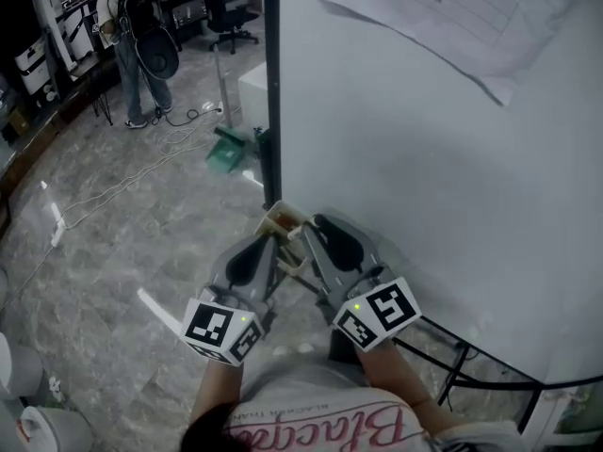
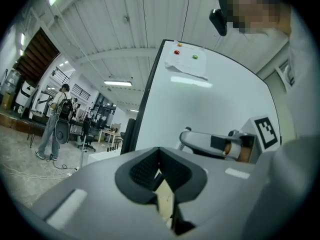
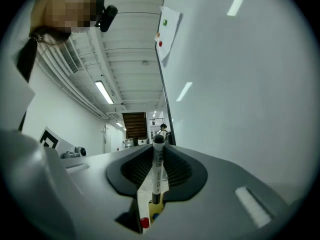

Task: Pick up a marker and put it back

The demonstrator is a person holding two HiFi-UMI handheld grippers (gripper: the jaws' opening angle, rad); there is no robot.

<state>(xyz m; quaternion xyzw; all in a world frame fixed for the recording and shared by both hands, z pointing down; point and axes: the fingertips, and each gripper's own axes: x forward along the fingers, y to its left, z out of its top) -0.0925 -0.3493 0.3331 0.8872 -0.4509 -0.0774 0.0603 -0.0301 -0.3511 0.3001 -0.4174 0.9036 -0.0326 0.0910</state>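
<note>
A white marker with a black cap (image 3: pixel 156 169) stands upright between the jaws of my right gripper (image 3: pixel 158 146), which is shut on it. Below it in the right gripper view, a red cap (image 3: pixel 144 222) and a blue cap (image 3: pixel 155 216) show in a cream holder. In the head view that holder (image 1: pixel 281 218) hangs at the whiteboard's (image 1: pixel 424 158) lower left corner. The right gripper (image 1: pixel 317 226) and left gripper (image 1: pixel 275 241) both point at it, side by side. In its own view, the left gripper (image 2: pixel 159 157) has its pads together with nothing between them.
A sheet of paper (image 1: pixel 471 17) hangs on the whiteboard, and the board's black frame legs (image 1: pixel 471 365) run along the floor at lower right. A person with a backpack (image 1: pixel 137 36) stands far off. A green object (image 1: pixel 226 151) and cables (image 1: pixel 113 191) lie on the floor.
</note>
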